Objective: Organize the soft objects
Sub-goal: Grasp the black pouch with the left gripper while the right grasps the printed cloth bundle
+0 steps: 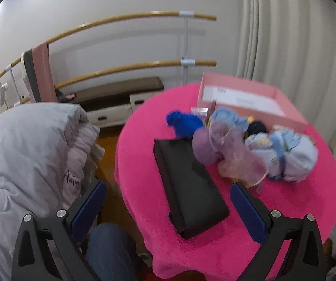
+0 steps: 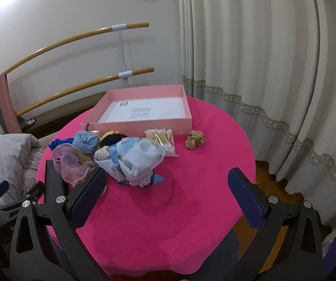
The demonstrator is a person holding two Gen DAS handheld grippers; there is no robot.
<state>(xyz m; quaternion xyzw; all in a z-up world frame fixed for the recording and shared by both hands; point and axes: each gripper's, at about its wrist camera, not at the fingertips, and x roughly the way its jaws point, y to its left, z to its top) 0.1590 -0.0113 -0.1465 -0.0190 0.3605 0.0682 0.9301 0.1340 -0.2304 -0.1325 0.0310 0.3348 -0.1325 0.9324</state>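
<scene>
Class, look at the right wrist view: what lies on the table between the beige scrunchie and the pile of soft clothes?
A clear bag of cotton swabs lies between the scrunchie and the clothes pile, touching the pile's edge. The right wrist view shows this.

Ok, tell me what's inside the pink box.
The pink box holds only a white printed sheet flat on its bottom; no soft items inside. The near wall hides a strip of the floor.

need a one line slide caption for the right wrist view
Open right gripper hovers over a pink-clothed round table with a heap of soft items before an empty pink box.
</scene>
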